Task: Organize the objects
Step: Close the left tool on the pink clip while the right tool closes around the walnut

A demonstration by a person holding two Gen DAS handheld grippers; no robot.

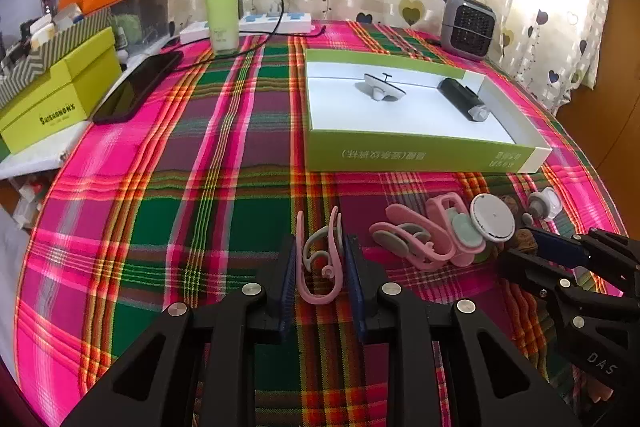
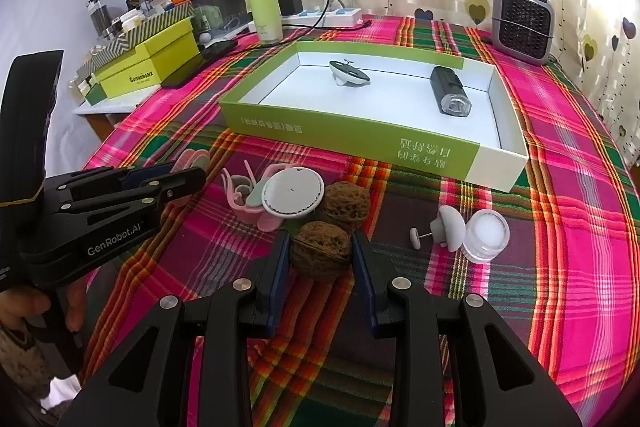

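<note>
Plaid cloth in pink, green and red covers the bench (image 1: pixel 224 155) beneath both of your grippers, each angled steeply down toward it. On the left, your left gripper (image 1: pixel 320 263) has its jaws drawn in narrow around a pink and grey curved clip (image 1: pixel 320 259), the blue pads against its sides while the clip lies on the cloth. In the right wrist view a hand (image 2: pixel 28 307) is wrapped round that gripper's handle at the left edge of the frame. Just right of the clip lies a heap of pink clips (image 1: pixel 424 239) with a round white disc (image 1: pixel 492 219) leaning on it. Next along, your right gripper (image 2: pixel 320 255) has its jaws closed on a brown walnut (image 2: pixel 320 251), which sits on the cloth between the pads; a second walnut (image 2: pixel 344 203) lies just behind it, touching the disc. Further right stand a small grey and white plug-shaped piece (image 2: pixel 448 227) and a clear round jar (image 2: pixel 486 235), side by side. Beyond all these, toward the curtain, the shallow green and white box (image 2: pixel 360 131) sits open, holding a white oval gadget (image 2: pixel 348 71) at its left and a black cylinder (image 2: pixel 450 91) at its right, well apart. A green bottle (image 1: pixel 222 7) stands at the far left of the bench, a grey heater (image 1: pixel 470 25) at the far right.
</note>
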